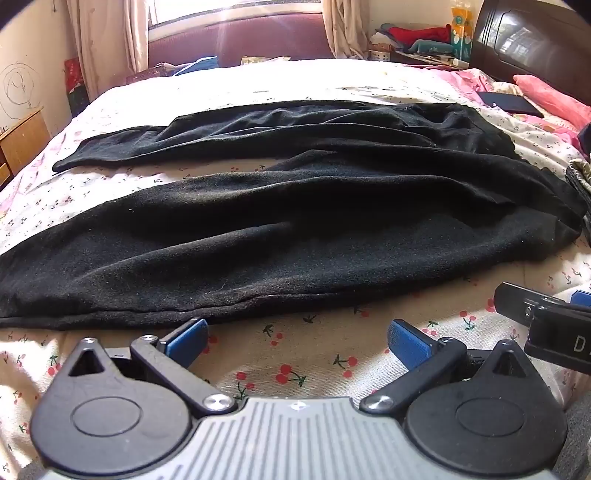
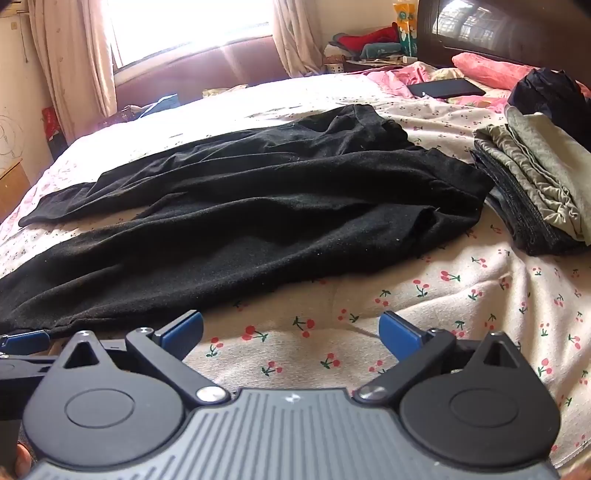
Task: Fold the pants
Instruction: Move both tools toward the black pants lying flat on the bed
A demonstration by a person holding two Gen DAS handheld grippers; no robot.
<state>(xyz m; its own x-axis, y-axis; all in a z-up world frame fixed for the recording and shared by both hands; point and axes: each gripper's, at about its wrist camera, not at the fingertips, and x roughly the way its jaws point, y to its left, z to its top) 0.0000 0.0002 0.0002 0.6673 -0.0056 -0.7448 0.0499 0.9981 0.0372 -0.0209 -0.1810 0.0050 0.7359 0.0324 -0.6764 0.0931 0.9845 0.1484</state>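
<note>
Above bedsheet [image 1: 295,354], both grippers angled down.

Sunlight is pouring through a curtained window [image 2: 184,29] into what is plainly a home bedroom. A bed [image 2: 461,295] in a cherry-print sheet is filling the room, with a dark wooden headboard [image 1: 535,44] and a pink pillow [image 2: 487,70] lying at its end. Folded clothes [image 2: 535,184] are sitting on the sheet, and more clothing [image 1: 417,37] is piling up beside the headboard.
</note>
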